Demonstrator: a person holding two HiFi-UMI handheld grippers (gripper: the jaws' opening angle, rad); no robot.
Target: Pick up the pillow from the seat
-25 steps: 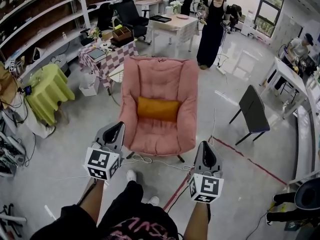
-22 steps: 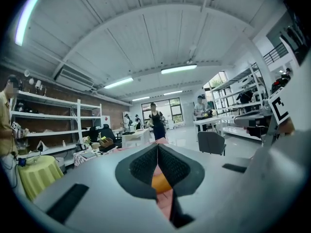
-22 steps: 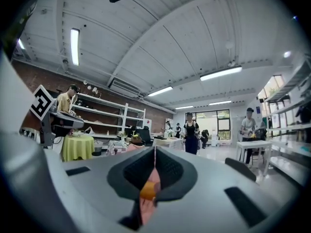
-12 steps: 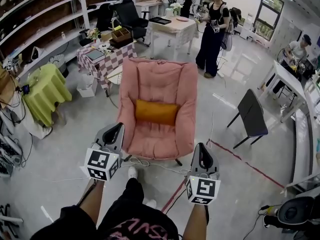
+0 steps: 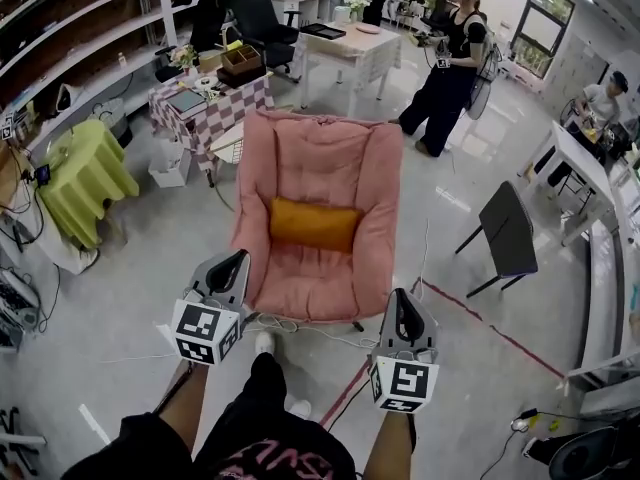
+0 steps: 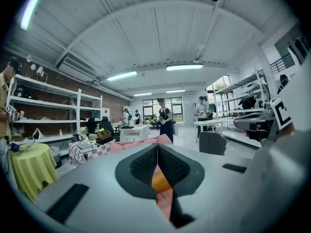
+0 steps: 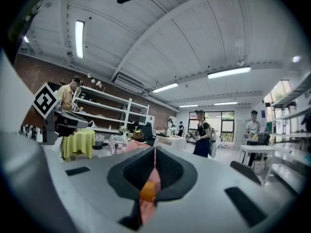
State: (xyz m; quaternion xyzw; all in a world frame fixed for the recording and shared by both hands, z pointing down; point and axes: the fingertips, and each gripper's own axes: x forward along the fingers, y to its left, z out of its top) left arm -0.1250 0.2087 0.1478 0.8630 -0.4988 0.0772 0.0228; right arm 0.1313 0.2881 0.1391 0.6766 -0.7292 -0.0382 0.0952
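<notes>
An orange pillow (image 5: 314,225) lies across the seat of a pink padded armchair (image 5: 316,168) straight ahead on the floor. My left gripper (image 5: 238,259) hovers in front of the chair's near left corner, jaws shut and empty. My right gripper (image 5: 402,299) hangs off the chair's near right corner, also shut with nothing in it. Both are well short of the pillow. In the left gripper view the pillow (image 6: 160,180) shows as an orange patch past the closed tips of the left gripper (image 6: 158,152). In the right gripper view the pillow (image 7: 147,192) shows the same way below the right gripper (image 7: 154,154).
A white cable (image 5: 300,323) lies on the floor under the chair's front. Red floor tape (image 5: 480,320) runs to the right. A dark folding chair (image 5: 507,230) stands at right, a checkered table (image 5: 205,100) and a green-draped table (image 5: 85,175) at left. A person (image 5: 452,66) stands behind the armchair.
The armchair and pillow have shifted slightly in the head view as I moved nearer. The person behind the chair walked to the right. Both grippers kept their pose, shut.
</notes>
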